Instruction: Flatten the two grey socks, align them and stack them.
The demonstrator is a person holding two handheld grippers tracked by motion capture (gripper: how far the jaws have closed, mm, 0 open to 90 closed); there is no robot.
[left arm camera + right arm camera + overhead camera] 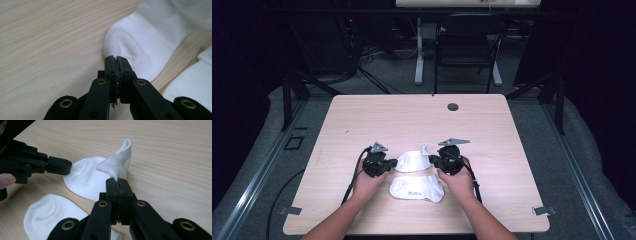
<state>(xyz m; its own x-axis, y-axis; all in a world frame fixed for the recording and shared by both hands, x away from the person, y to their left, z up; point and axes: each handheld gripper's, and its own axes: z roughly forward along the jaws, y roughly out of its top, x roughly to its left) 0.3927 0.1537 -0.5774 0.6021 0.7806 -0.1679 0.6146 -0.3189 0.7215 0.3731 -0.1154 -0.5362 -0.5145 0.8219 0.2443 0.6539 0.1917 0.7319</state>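
On table [492, 125], near edge: far sock [413, 161] between both grippers | left gripper [116, 58] at its 9 o'clock, jaws clamped on toe | right gripper [117, 180] at 3 o'clock, pinching raised cuff | near sock [417, 188] flat at 6 o'clock

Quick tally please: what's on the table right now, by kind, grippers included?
White socks: 2, the far sock pinched at both ends and the near sock lying loose.
Black grippers: 2, the left gripper and the right gripper.
Total: 4.
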